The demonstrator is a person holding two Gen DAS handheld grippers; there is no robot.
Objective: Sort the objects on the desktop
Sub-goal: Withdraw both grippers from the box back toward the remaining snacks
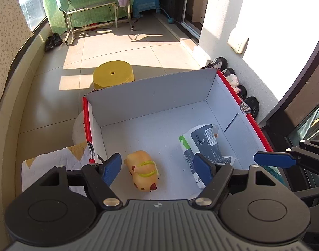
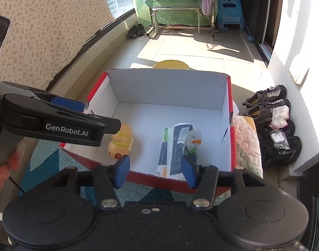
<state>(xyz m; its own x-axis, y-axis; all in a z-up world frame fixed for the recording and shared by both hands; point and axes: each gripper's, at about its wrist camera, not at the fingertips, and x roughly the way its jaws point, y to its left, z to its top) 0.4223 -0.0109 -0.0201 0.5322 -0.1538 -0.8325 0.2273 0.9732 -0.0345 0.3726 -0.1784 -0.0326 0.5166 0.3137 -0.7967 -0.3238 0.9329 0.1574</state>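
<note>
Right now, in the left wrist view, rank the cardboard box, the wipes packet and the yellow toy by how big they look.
1. cardboard box
2. wipes packet
3. yellow toy, though it lies nearer the camera, so the gap is unsure.

The open cardboard box (image 1: 151, 102) has white inner walls and red outer sides. On its floor, a yellow-orange squeaky animal toy (image 1: 143, 170) lies on its side at the left. A crumpled dark blue and white packet (image 1: 203, 146) lies at the right, apart from the toy.

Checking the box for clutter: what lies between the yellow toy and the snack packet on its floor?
Only bare white box floor, with a few dark specks, separates the yellow toy from the snack packet. Both wrist views show this.
</note>
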